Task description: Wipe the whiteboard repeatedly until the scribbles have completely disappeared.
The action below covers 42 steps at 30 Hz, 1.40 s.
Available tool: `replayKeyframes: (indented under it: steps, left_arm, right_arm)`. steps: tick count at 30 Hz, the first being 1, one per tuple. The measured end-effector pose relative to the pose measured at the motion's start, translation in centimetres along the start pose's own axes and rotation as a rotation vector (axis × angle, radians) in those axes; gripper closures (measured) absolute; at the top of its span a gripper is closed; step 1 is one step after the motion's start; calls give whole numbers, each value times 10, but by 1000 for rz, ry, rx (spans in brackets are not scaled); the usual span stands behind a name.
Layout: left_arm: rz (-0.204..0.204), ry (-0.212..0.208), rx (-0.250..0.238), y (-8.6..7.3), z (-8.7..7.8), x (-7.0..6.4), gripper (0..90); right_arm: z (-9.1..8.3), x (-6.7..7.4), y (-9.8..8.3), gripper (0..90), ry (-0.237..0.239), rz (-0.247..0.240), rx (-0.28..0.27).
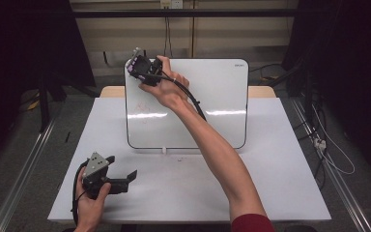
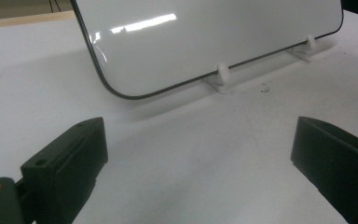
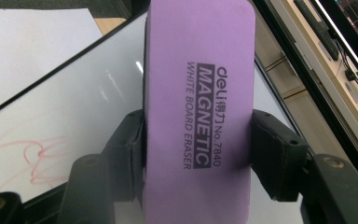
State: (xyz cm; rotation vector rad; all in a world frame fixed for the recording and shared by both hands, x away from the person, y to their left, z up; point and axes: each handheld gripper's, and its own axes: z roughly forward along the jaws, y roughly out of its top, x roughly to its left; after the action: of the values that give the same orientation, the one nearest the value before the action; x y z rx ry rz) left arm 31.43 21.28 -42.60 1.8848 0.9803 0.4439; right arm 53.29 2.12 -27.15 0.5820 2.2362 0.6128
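At whiteboard (image 1: 212, 96) top-left, right gripper (image 3: 198, 140) clamps purple eraser (image 3: 198, 70); left gripper (image 2: 200, 158) wide open, empty.

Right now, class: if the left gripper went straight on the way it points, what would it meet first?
Probably the whiteboard's lower edge on its small white feet; the left gripper is open over bare table, though depth is unclear.

Left gripper (image 1: 131, 175): black body, blocky matte jaws with a small screw hole and a brass-coloured insert at the base, grey three-cornered plate on top, black cable looping off the rear. Right gripper (image 1: 136, 65): same black build, round screw recesses on its jaws, black cable trailing along the forearm. Dark red sleeve (image 1: 251, 223) on the right arm.
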Motion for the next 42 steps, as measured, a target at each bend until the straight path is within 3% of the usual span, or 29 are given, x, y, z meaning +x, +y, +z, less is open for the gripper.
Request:
replayKeyframes:
  steps: [2,5,11,14,21,23,25,29,31,34,40,42]
  left_arm:
    - [4,1,-2,0,0,0,35]
    - [6,2,0,0,0,-1,35]
    - [5,5,1,0,1,-1,35]
    - [8,3,3,0,1,-1,35]
    - [11,4,13,0,3,-3,35]
    - [14,2,13,0,3,-4,35]
    - [15,2,12,0,3,-3,35]
    - [9,3,10,0,3,-3,35]
    - [7,3,7,0,3,-3,35]
    - [8,3,5,0,1,-3,35]
    - [7,4,10,0,2,-2,35]
    - [10,-1,13,0,3,-2,35]
  right_arm:
    - [1,5,-3,410,2,-6,5]
    - [5,22,-8,411,15,-44,0]
    - [6,72,-23,411,65,-129,-6]
    - [5,92,-34,411,95,-144,-8]
    - [3,126,-55,411,167,-174,4]
    - [3,135,-59,411,170,-203,7]
    - [3,138,-61,411,206,-202,11]
    - [4,150,-65,411,221,-221,22]
    - [4,153,-66,411,222,-237,19]
    - [3,145,-64,411,219,-205,25]
    - [-4,94,-62,411,129,-108,1]
    - [-6,78,-61,411,101,-47,-15]
